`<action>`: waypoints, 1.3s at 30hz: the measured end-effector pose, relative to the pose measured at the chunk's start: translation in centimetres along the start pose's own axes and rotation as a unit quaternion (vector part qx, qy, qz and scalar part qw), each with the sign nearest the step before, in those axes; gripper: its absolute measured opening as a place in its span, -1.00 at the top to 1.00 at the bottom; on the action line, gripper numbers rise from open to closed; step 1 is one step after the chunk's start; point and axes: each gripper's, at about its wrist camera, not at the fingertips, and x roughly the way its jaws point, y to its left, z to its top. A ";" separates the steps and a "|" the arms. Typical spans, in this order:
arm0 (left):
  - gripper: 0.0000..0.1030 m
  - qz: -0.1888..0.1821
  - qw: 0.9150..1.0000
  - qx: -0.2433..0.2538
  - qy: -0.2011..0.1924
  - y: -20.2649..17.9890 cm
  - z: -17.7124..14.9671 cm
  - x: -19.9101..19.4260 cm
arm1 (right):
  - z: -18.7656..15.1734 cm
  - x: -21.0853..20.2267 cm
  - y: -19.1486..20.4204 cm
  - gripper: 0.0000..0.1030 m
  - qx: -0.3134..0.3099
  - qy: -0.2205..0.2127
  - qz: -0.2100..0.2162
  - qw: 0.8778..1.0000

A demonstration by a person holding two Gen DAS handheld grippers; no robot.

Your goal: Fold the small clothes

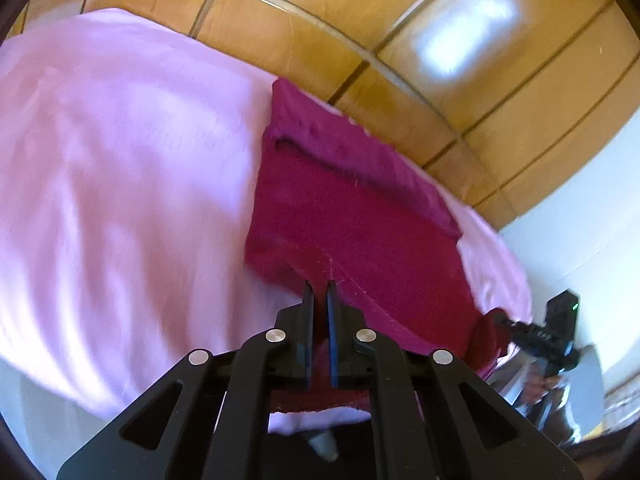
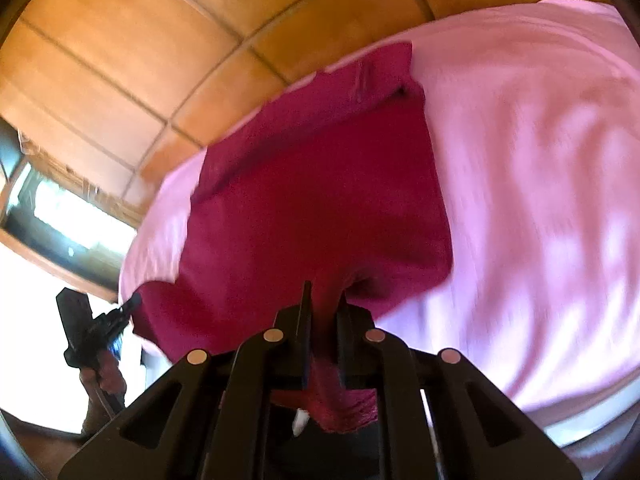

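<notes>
You've got both grippers pinched on the near hem of the maroon garment (image 1: 352, 216), which lies on the pink bedspread (image 1: 120, 160) close to the bed's far edge, w/ the wood-panel wall (image 1: 440, 40) just behind it.

Left gripper (image 1: 320, 292): fingers nearly closed, maroon cloth bunched between them. Right gripper (image 2: 324, 296): same, narrow gap, cloth pulled down thru it and hanging below. From the left cam you also see the right gripper at the garment's other near corner, and vice versa, so the hem is stretched between your two hands.

Risks from here, as I judge them:
- Far end already has a folded-over band nearest the wall. If you lift the hem high and carry it toward the wall fast, that band prob. drags or flips open.
- Uneven lift: one hand ahead of the other skews the fold, corners won't meet.
- Thin pinch: cloth looks held near its edge, esp. on the left. A tug could slip it out, and one corner drops.
- Bedspread is soft and rumpled; it's near the fingers, so you may catch pink fabric too and haul it along. Can't tell whether any is already caught.
- Garment sits near the bed's far edge, so overshooting toward the wall could push it off.
</notes>
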 end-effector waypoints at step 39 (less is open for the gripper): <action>0.78 0.040 0.999 0.019 0.031 0.7 3.6 5.9 | 1.6 1.7 -2.3 0.72 -0.053 -0.047 -0.139 0.988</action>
